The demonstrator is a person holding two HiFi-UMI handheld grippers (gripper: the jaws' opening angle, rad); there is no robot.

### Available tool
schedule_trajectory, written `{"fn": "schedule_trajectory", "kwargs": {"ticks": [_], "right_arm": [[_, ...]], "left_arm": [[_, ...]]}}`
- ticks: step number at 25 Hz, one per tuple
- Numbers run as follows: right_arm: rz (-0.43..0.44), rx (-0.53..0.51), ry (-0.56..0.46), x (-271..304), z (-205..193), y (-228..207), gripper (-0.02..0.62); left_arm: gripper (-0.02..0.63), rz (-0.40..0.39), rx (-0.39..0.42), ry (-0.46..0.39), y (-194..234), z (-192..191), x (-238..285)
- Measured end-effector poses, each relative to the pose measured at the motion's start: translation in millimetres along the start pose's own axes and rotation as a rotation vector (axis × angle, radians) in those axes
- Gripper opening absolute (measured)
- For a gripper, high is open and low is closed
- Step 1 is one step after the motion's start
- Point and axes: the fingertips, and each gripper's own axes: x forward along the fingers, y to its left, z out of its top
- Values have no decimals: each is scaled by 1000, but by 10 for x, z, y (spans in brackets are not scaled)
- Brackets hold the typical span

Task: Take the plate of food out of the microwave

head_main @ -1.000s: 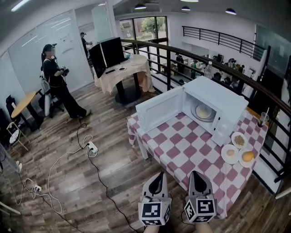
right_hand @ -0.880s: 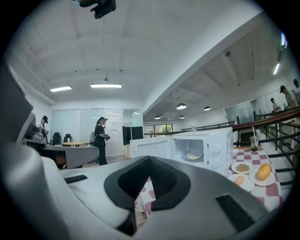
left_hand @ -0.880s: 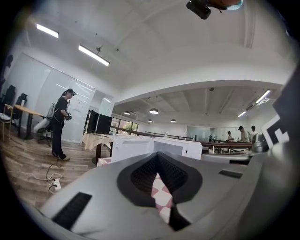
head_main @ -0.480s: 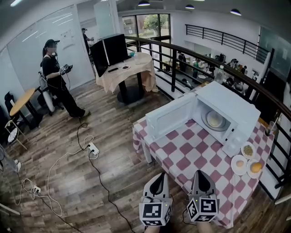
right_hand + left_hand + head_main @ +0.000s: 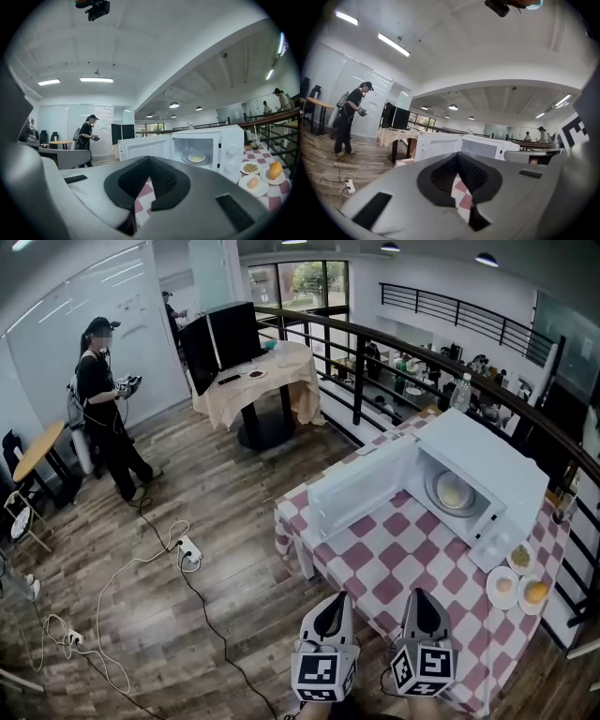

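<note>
A white microwave (image 5: 487, 474) stands on a red-and-white checked table (image 5: 375, 568) with its door (image 5: 361, 495) swung open to the left. Inside, a plate of pale food (image 5: 456, 491) rests on the turntable; the right gripper view shows the plate (image 5: 196, 158) in the cavity. My left gripper (image 5: 328, 610) and right gripper (image 5: 418, 601) are side by side at the table's near edge, both shut and empty, short of the microwave. The left gripper (image 5: 458, 157) points at the microwave door (image 5: 438, 145). The right gripper (image 5: 150, 161) points at the open microwave (image 5: 206, 152).
Three small plates of food (image 5: 518, 582) lie on the table right of the microwave, the same plates (image 5: 260, 177) showing in the right gripper view. A railing (image 5: 412, 357) runs behind the table. A person (image 5: 103, 409) stands far left; cables and a power strip (image 5: 187, 551) lie on the wood floor.
Both grippers have come closer to the table and the microwave, which now sits nearer and further right in the head view. The person at the left has shifted a little.
</note>
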Motion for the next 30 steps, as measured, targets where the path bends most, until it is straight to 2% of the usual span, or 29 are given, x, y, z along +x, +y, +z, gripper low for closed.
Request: {"fn": "schedule_trajectory", "kwargs": {"ticks": [7,13,30], "right_arm": [[-70,15,-10,133,35,-115,-5],[-106,35,-1,156,-11,-307,-5],[-130,75,5,717,94,-1120,-5]], "left_arm": [[12,-63,13,13,29,26,281],[12,-103,11,37,-127,-48,498],[12,-145,53,59,-595,-14,1475]]}}
